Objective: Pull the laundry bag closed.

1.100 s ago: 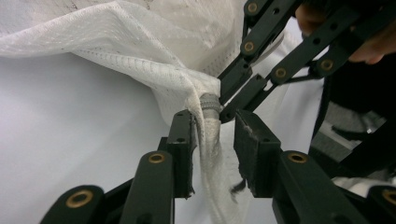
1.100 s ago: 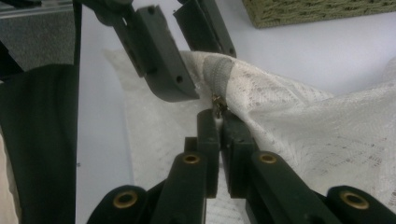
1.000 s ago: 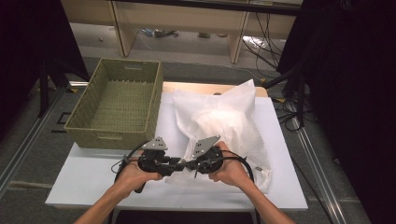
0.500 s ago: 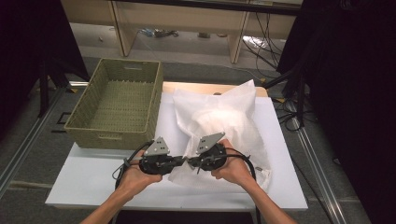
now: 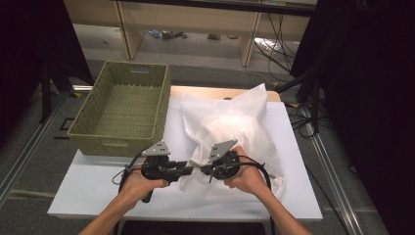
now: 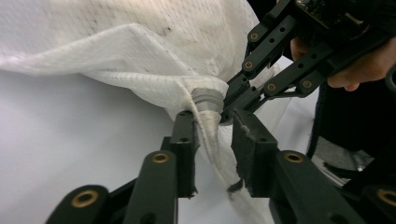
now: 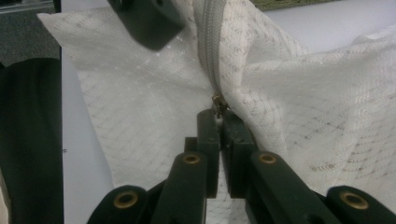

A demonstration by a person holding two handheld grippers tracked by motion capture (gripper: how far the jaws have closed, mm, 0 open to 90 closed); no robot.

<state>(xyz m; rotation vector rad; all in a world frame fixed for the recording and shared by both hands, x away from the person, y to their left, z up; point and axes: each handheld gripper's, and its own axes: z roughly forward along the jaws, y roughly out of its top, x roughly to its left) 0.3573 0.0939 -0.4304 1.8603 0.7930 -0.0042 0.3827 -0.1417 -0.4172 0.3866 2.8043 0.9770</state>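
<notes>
At the near edge of the white desk [image 5: 98,196], a white mesh laundry bag [image 5: 240,132] lies with its corner gathered between the two grippers, beside a woven basket [image 5: 125,105]. The zipper pull [image 7: 217,103] is pinched by the right gripper [image 7: 218,122], whose jaws are pressed together on it. The bunched fabric by the zipper's end [image 6: 205,100] sits between the jaws of the left gripper [image 6: 212,126], which have just been opening and are now slightly spread, the cloth barely touched. For a clean pull, the fabric should first be clamped firmly again, then the slider drawn straight along the zipper track [image 7: 209,42] with the cloth kept taut.
</notes>
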